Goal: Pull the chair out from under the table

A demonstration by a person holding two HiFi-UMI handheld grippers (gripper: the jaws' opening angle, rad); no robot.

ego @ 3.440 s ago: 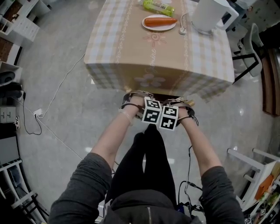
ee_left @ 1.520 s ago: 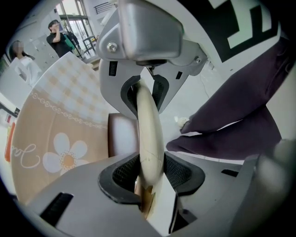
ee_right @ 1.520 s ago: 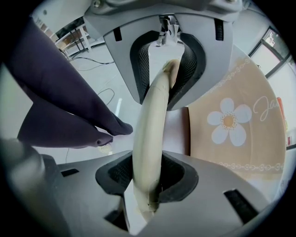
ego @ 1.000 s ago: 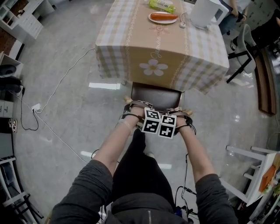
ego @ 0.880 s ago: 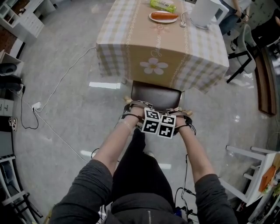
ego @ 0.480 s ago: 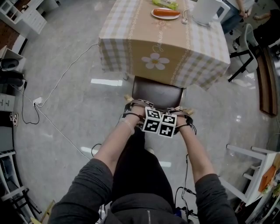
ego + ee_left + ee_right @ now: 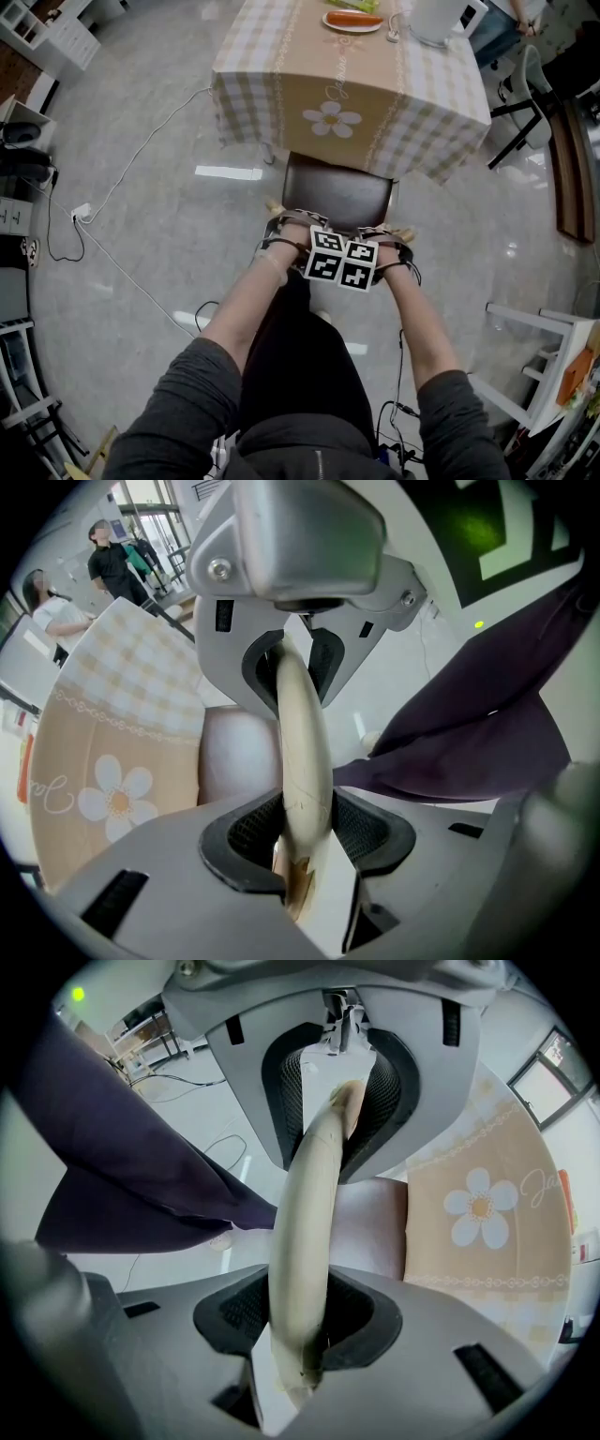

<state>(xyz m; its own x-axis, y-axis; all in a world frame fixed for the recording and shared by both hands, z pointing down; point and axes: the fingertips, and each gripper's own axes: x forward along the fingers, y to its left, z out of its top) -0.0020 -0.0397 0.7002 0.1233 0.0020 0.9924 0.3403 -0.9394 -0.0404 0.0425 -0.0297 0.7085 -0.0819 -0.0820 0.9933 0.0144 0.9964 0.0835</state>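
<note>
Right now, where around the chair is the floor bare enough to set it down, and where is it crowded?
Bare floor lies left of the chair, up to the white cable, and right of it, up to the white frame. Crowded: the person's legs stand right behind it, the table right ahead.

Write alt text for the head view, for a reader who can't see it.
Seen from above, a person clamps the left tongs and right tongs on the pale back rail of a chair. Its dark seat shows partly out from under a table with a checked, flowered cloth.
</note>
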